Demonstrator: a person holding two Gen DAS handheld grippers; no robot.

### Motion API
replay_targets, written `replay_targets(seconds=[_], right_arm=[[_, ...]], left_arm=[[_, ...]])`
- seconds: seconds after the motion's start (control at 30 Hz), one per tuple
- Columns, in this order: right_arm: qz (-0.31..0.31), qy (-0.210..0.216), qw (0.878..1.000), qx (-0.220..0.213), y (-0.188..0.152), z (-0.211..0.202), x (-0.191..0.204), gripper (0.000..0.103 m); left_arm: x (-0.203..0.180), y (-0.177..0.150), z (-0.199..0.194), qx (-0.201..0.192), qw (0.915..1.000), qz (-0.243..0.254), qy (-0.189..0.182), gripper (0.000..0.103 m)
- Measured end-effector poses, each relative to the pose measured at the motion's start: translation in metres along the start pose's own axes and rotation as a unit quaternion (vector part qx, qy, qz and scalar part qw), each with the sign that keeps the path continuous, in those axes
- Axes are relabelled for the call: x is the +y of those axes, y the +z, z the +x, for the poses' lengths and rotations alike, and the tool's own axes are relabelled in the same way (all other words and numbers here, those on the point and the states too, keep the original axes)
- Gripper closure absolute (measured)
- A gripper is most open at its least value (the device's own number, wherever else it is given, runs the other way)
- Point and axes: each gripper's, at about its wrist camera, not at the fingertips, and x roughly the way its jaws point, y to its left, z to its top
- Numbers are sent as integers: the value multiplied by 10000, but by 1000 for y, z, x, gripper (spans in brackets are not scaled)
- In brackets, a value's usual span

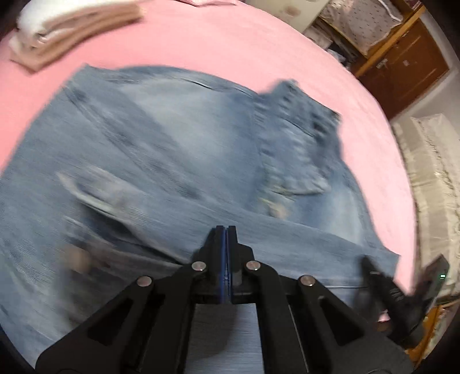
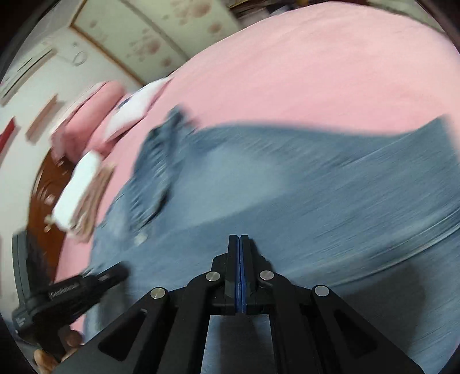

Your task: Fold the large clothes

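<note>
Lying spread across the pink bed (image 1: 201, 43), the pair of light blue jeans (image 1: 161, 138) is filling the space ahead of and beneath the left claw (image 1: 226, 228), whose blue-padded jaws are pressing flat together with no cloth between them. Up and to the left of that claw, a stack of folded clothes (image 1: 72, 26), white and beige, is sitting on the bed, apart from the denim. To the right of the left claw, the jeans' waistband end (image 1: 299, 126) is showing a pocket and a raised, rumpled edge. Both views are smearing with motion blur.

In the right wrist view, the left claw's body is appearing at the lower left, with fingers (image 2: 43, 358) of a hand wrapping below it. The same folded stack is lying further up on the left. The right claw (image 2: 239, 237) is hovering over the denim, jaws likewise meeting, gripping nothing, while the jeans are stretching away to its right.
</note>
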Motion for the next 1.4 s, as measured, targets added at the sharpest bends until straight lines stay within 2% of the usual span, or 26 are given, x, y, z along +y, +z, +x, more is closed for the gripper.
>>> replay_targets(seconds=[0.07,0.1,0.13,0.17,0.23,0.3,0.33,0.37,0.4,0.43,0.5,0.57,0.63,0.7,0.73,0.83,0.93,0.97,1.0,1.03,1.13,1.17,1.23,1.27,1.37,1.4], right_arm=[[90,-405,9989,-218,13,-20,-38,103],[193,-497,9981,-310,18,-29,-55,103],[295,-683,9963,-420,23,-37,-70,103],[355,-883,9942,-503,27,-42,-82,103],[519,-844,9938,-497,31,-46,-94,103],[462,-1061,9922,-473,34,-41,-85,103],[299,-1299,9900,-461,35,-41,-73,103],[168,-1214,9914,-455,34,-45,-61,103],[126,-873,9952,-428,30,-41,-41,103],[111,-292,9990,-316,25,-37,-23,103],[-36,574,9983,72,8,-23,12,103],[-270,1073,9924,545,-16,-5,46,103],[-369,1131,9891,873,-41,11,64,103],[-343,981,9876,1176,-66,32,73,103],[-362,963,9891,1057,-74,32,72,103],[-399,962,9895,1002,-72,28,58,103],[-162,799,9934,811,-58,15,29,103],[-18,817,9938,749,-54,5,12,103],[-8,401,9973,618,-55,-4,-1,103],[-15,-14,9990,444,-52,-16,-18,103],[459,-333,9983,155,-45,-44,-66,103],[473,-730,9962,66,-43,-55,-79,103],[528,-1163,9918,-51,-42,-65,-89,103],[658,-1518,9862,-23,-41,-68,-95,103],[886,-1594,9831,-150,-40,-73,-92,103],[845,-1536,9841,-274,-40,-77,-85,103]], left_arm=[[17,6,-4,-175,9989,93,416,103],[28,10,-5,-203,9990,68,404,103],[37,12,-3,-102,9998,-66,132,103],[46,12,-4,-60,9999,-124,52,102],[43,13,-2,-5,9998,55,196,102],[27,12,1,58,9989,157,428,102],[19,12,2,187,9995,136,216,102],[12,10,-1,257,9996,115,23,102],[1,6,-4,339,9988,99,-335,102],[-13,1,-5,438,9967,132,-666,102],[-35,-7,-3,578,9943,287,-852,102],[-56,-19,2,702,9930,506,-809,102],[-67,-31,10,888,9916,672,-660,102],[-65,-45,17,1036,9898,837,-505,102],[-60,-50,20,1049,9889,974,-389,103],[-45,-54,12,952,9876,1109,-565,102],[-21,-49,0,917,9890,943,-679,102],[-14,-47,-5,879,9908,886,-528,102],[-2,-43,-11,797,9929,869,-162,102],[7,-38,-15,727,9938,845,6,102],[43,-30,-25,540,9959,548,469,102],[52,-28,-27,520,9962,476,507,102],[71,-28,-34,506,9978,290,302,102],[72,-29,-36,508,9979,283,299,102],[58,-34,-40,568,9964,435,454,102],[50,-38,-43,603,9964,472,370,102]])
